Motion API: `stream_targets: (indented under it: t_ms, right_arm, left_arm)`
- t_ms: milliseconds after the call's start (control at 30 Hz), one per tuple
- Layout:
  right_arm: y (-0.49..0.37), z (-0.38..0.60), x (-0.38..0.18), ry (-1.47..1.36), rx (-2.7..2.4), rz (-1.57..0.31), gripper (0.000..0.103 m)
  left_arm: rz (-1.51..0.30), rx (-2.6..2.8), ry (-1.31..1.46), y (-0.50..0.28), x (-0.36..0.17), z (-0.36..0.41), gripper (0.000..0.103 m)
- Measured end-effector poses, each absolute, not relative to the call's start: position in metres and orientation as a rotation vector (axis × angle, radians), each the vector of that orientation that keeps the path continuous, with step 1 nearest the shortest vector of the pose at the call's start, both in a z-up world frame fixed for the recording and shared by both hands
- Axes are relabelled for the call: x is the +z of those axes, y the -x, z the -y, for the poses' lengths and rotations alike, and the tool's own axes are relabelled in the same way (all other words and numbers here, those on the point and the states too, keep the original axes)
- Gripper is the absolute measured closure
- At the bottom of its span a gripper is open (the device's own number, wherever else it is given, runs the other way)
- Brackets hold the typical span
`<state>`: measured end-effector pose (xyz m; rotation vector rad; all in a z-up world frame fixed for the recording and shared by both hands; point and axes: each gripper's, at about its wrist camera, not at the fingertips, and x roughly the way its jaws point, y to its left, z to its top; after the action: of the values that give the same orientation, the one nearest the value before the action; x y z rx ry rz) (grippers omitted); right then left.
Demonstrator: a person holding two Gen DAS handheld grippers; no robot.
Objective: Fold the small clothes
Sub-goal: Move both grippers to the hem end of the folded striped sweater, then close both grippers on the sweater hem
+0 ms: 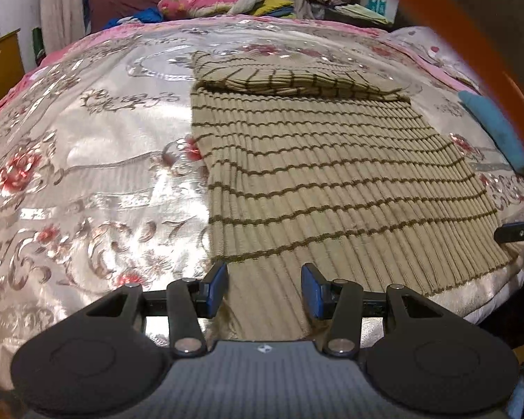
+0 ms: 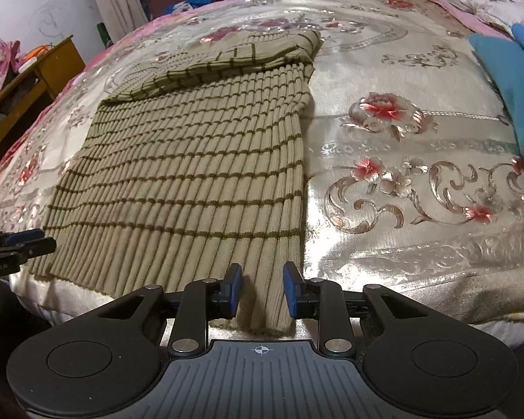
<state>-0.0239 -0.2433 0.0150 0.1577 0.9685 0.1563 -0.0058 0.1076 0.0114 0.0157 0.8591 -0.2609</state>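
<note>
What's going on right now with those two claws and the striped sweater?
Left gripper open, fingers either side of sweater near hem. Right gripper open at the other hem corner. Far end already folded over. Blue cloth lies clear.

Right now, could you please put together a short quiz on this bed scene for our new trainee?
1. True or false: the far end of the striped ribbed sweater is already folded over onto itself.
2. What lies between the pads of the right gripper: A. the blue cloth, B. the sweater's near hem, C. nothing?
3. Which near corner does the left gripper straddle, as seen in its own view?

Key: 1. True. 2. B, with the pads not clearly pressing. 3. The left corner; the jaws stand apart over the hem on the floral satin bedspread.
</note>
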Motion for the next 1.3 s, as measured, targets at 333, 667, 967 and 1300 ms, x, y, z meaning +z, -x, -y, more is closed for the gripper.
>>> stream_targets:
  t_ms: [333, 667, 967, 1300]
  right_arm:
    - [0.020, 0.248, 0.012, -0.199, 0.214, -0.979, 0.074]
    - [0.020, 0.270, 0.011, -0.300, 0.237, -0.979, 0.075]
    - [0.019, 0.281, 0.007, -0.363, 0.220, -0.993, 0.074]
    - [0.008, 0.275, 0.001, -0.458, 0.257, -1.027, 0.074]
  left_arm:
    - [-0.911, -0.240, 0.022, 0.001, 0.005, -0.112, 0.052]
    - [-0.942, -0.272, 0.014, -0.005, 0.010, -0.101, 0.059]
    - [-0.968, -0.285, 0.023, -0.011, 0.005, -0.100, 0.059]
    - [-0.976, -0.274, 0.094, -0.017, 0.008, -0.106, 0.084]
